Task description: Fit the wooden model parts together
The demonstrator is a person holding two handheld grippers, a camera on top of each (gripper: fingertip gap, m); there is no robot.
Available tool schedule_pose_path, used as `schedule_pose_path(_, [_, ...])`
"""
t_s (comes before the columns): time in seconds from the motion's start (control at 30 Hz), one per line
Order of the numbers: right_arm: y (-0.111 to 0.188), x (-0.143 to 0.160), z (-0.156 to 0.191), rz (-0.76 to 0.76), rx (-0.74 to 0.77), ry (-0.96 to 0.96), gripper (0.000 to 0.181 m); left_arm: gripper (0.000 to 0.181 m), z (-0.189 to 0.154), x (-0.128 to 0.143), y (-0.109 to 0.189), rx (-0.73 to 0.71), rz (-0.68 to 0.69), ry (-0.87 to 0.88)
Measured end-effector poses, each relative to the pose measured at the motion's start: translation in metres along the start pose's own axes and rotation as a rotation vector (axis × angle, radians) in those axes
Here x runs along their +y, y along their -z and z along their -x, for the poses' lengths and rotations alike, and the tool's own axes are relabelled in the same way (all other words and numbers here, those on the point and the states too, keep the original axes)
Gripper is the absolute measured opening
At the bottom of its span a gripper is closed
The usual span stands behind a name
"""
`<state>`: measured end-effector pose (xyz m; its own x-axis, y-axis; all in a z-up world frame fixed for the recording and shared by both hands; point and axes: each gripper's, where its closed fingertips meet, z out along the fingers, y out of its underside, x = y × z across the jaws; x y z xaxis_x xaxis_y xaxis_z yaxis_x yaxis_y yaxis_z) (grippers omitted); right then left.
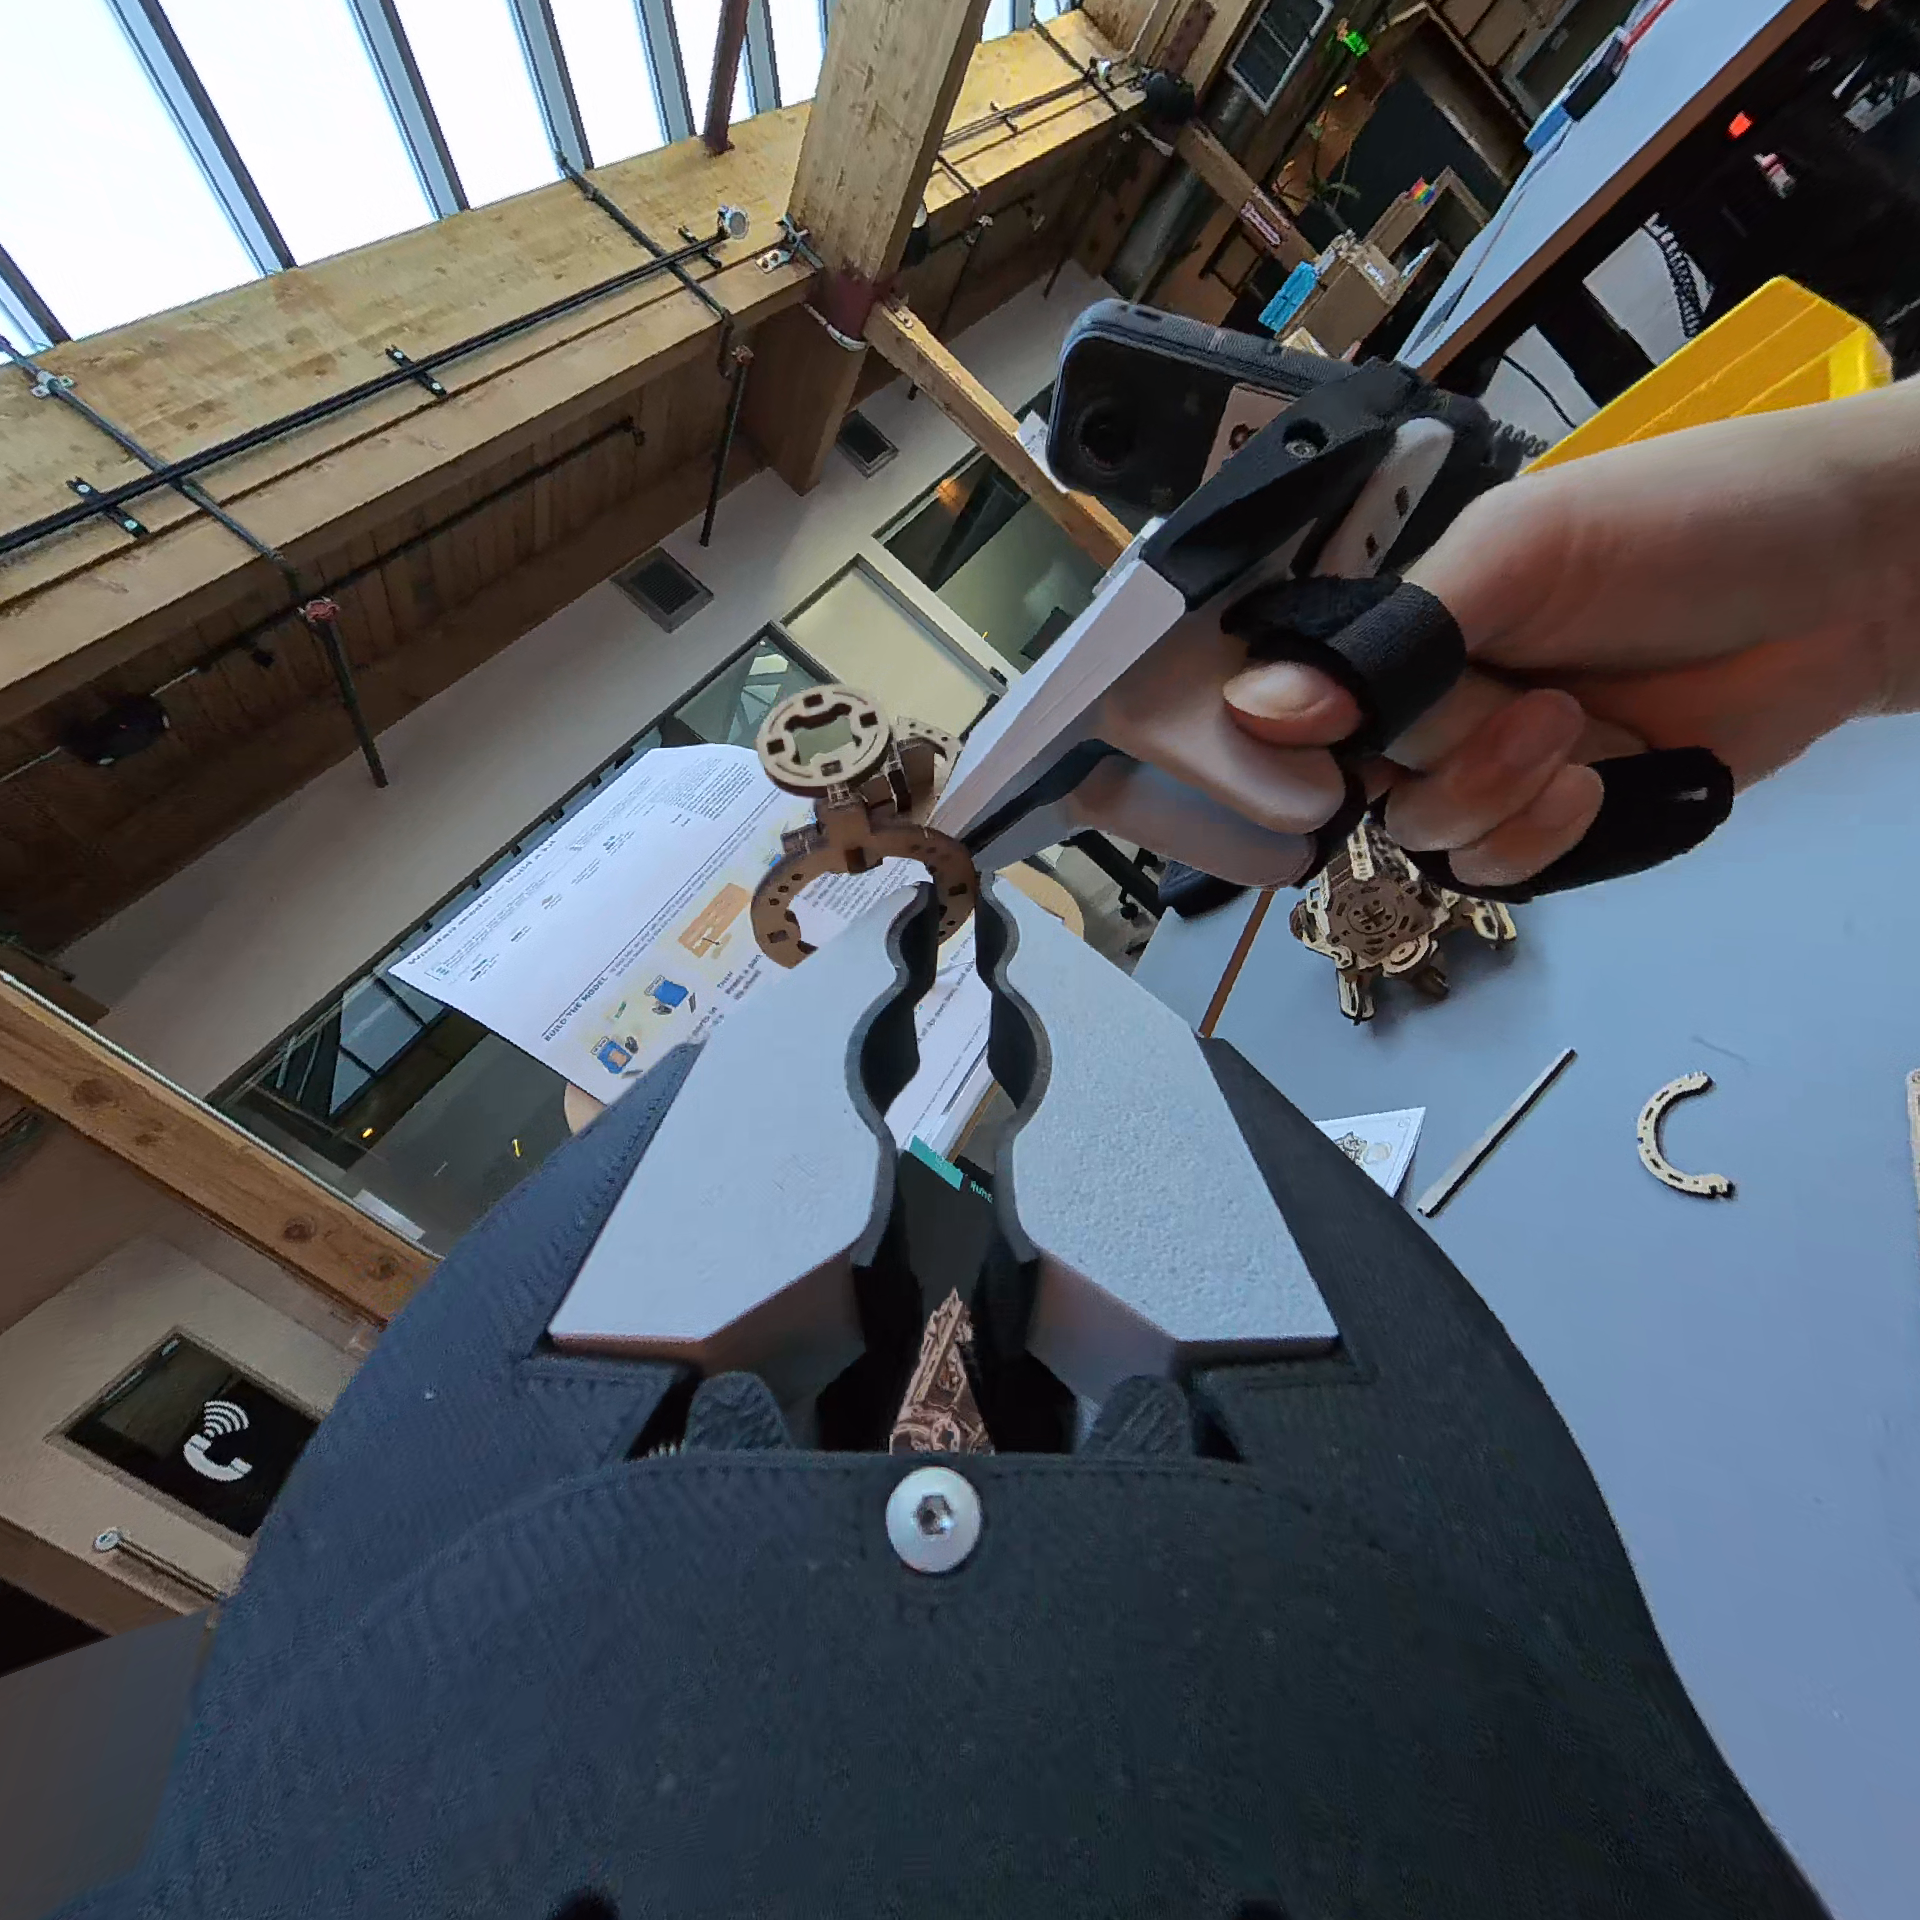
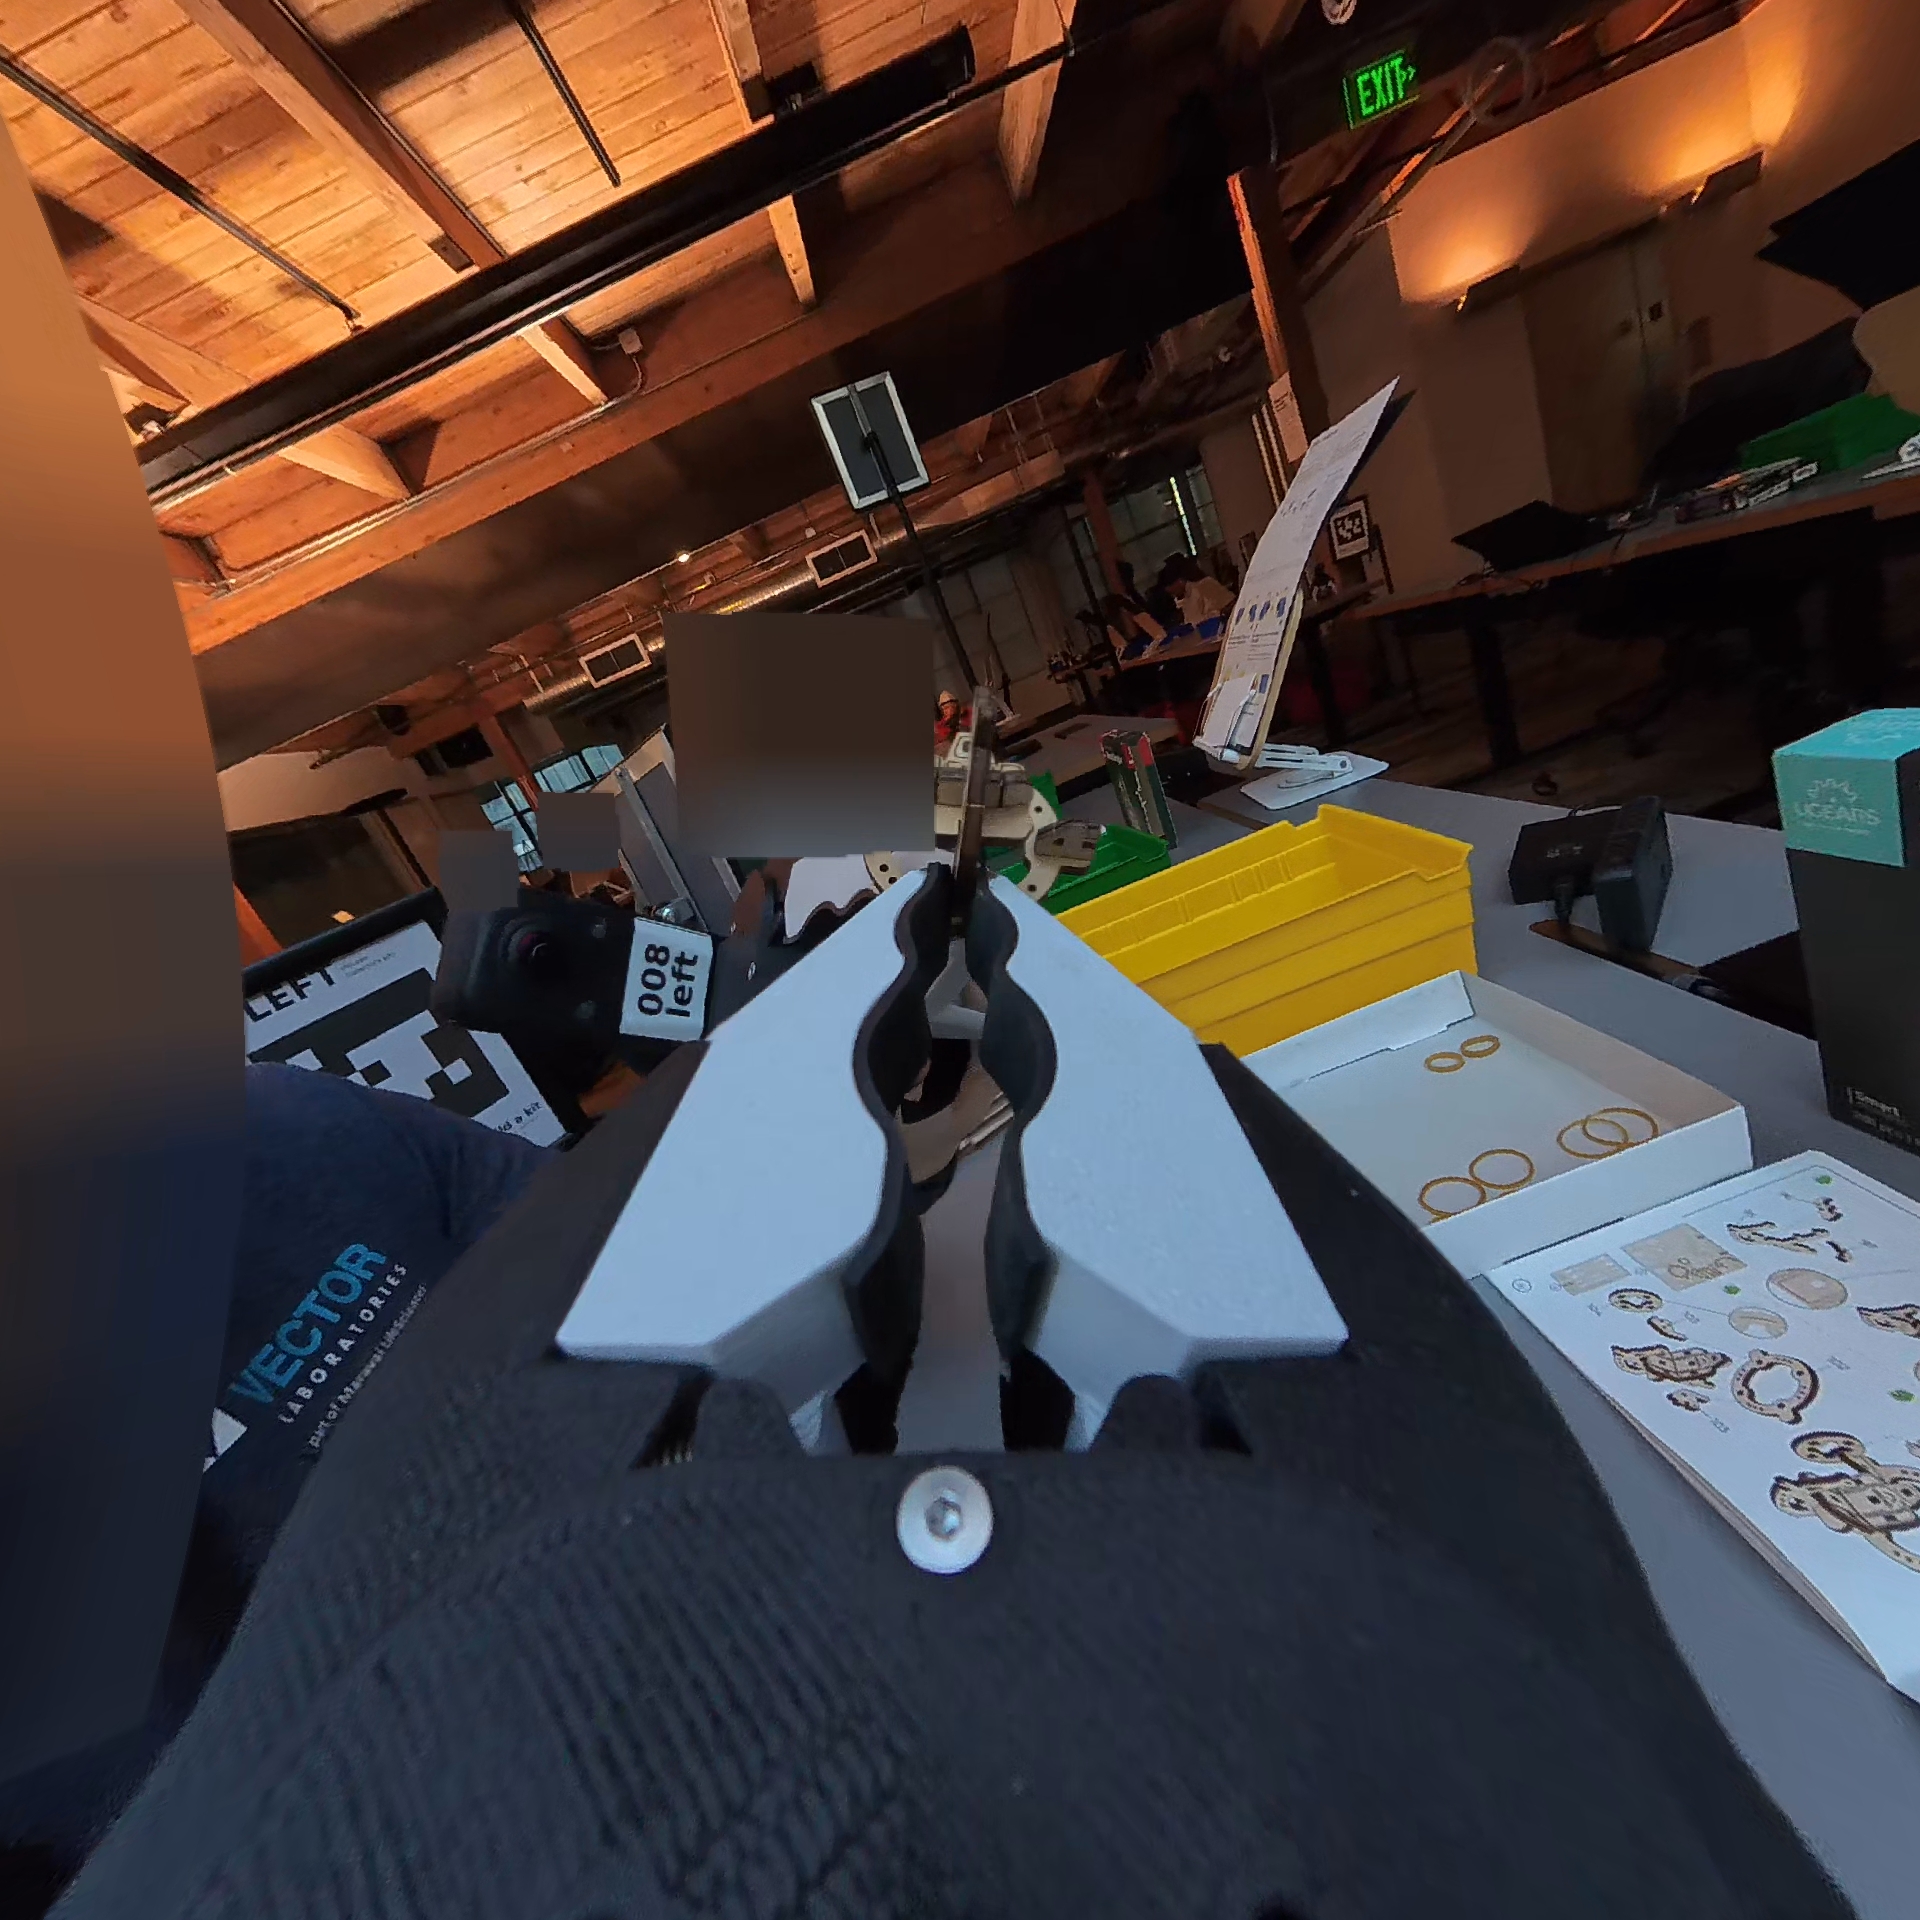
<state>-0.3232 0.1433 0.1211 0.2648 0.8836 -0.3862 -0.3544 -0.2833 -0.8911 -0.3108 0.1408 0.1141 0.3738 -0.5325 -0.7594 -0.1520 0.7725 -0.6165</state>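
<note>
A small wooden sub-assembly, a C-shaped ring (image 1: 831,894) with a round slotted disc (image 1: 824,741) joined above it, is held in the air. My left gripper (image 1: 954,902) is shut on the ring's right end. My right gripper (image 1: 961,836), held by a hand (image 1: 1621,665), comes in from the right and pinches the same ring just above. In the right wrist view my right gripper (image 2: 961,883) is shut on this wooden piece (image 2: 974,800), seen edge-on. The left gripper's camera body (image 2: 540,966) shows at the left there.
On the grey table (image 1: 1766,1351) lie a loose C-shaped wooden piece (image 1: 1675,1138), a thin stick (image 1: 1496,1132) and a partly built wooden model (image 1: 1382,920). A yellow bin (image 2: 1299,914), a white box of rubber bands (image 2: 1496,1122), an instruction sheet (image 2: 1745,1382) and a teal-topped box (image 2: 1860,914) stand to the right. Both grippers' tips are close together, under 4 cm apart.
</note>
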Motion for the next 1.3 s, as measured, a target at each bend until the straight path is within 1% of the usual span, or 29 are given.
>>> schedule_pose_path(0.1, [0.0,-0.001,0.0,-0.009,0.022,0.039,0.003,0.005,0.0,0.0,-0.001,-0.014,0.005,0.012])
schedule_pose_path(0.17, [0.001,0.0,-0.002,0.01,0.029,0.048,0.003,0.005,0.0,0.002,-0.001,-0.002,0.005,-0.004])
schedule_pose_path(0.33, [0.003,-0.007,0.002,-0.016,-0.062,-0.033,0.002,0.005,0.002,-0.005,-0.001,-0.008,-0.035,0.026])
schedule_pose_path(0.4, [0.004,-0.01,0.002,-0.043,-0.057,-0.032,0.005,0.005,0.003,-0.006,-0.001,-0.026,-0.033,0.008])
schedule_pose_path(0.43, [0.005,-0.011,0.003,-0.05,-0.06,-0.033,0.01,0.005,0.004,-0.007,0.0,-0.032,-0.035,0.005])
schedule_pose_path(0.53, [0.005,-0.012,0.007,-0.036,-0.07,-0.017,0.003,0.005,0.006,-0.01,0.002,-0.042,-0.05,0.002])
schedule_pose_path(0.6, [0.004,-0.014,0.009,-0.048,-0.074,-0.014,0.003,0.005,0.006,-0.011,0.002,-0.042,-0.058,-0.002])
schedule_pose_path(0.7, [0.004,-0.014,0.01,-0.063,-0.101,-0.075,0.006,0.005,0.004,-0.01,0.002,-0.043,-0.057,-0.026])
schedule_pose_path(0.73, [0.004,-0.013,0.009,-0.055,-0.101,-0.083,0.002,0.005,0.003,-0.011,0.002,-0.041,-0.06,-0.035])
schedule_pose_path(0.9, [0.004,-0.014,0.011,-0.071,-0.121,-0.077,0.002,0.005,0.003,-0.014,0.003,-0.046,-0.076,-0.053])
schedule_pose_path(1.07, [0.003,-0.015,0.015,-0.085,-0.15,-0.113,0.0,0.005,0.004,-0.017,0.006,-0.052,-0.09,-0.087])
schedule_pose_path(1.23, [0.003,-0.013,0.017,-0.063,-0.124,-0.031,0.002,0.005,0.002,-0.018,0.007,-0.042,-0.106,-0.084])
schedule_pose_path(1.3, [0.003,-0.01,0.022,-0.045,-0.14,0.013,0.005,0.005,0.0,-0.021,0.007,-0.04,-0.128,-0.097])
